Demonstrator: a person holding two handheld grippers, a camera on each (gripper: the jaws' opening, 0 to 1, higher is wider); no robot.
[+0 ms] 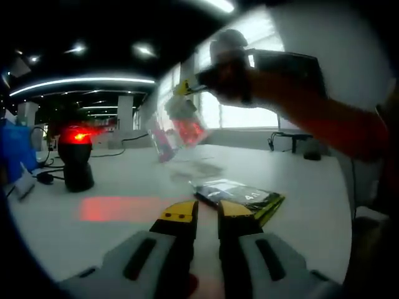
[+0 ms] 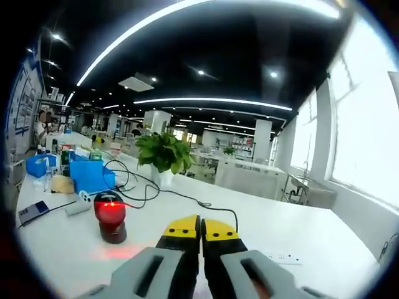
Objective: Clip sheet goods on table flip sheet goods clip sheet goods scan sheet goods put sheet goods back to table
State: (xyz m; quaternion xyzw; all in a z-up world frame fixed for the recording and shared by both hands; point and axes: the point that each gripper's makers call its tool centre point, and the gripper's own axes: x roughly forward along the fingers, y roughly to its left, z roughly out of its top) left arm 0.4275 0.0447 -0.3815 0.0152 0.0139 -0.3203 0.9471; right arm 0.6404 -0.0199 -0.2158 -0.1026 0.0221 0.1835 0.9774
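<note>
- Now your right hand-held gripper [image 1: 184, 88] shows in the left gripper view, raised above the table [image 1: 299, 180] and coming in from the right with your hand [image 1: 232, 76] behind it.
- It is clenched on a clear sheet pack [image 1: 181, 128], which hangs from the yellow tips, blurred, with red and pink print on it.
- That pack is off the table, in the air between the scanner [image 1: 76, 159] and the window side.
- In the right gripper view the same gripper's [image 2: 200, 228] yellow-tipped jaws stand pressed together; you cannot see the pack there.
- Your left hand-held gripper [image 1: 207, 212] sits low over the table, jaws a narrow gap apart, nothing between them: released.
- A dark pack [image 1: 240, 194] with a yellow edge lies flat on the table just ahead of the left gripper's tips, to their right.
- The scanner stands upright on the table at left, its head lit red, and a red patch [image 1: 121, 208] glows on the tabletop beside it.
- In the right gripper view the scanner [image 2: 110, 217] stands ahead and left of the jaws, with a black cable [image 2: 181, 196] running past it, a blue box [image 2: 90, 174] behind, and a potted plant [image 2: 163, 152] farther back.
</note>
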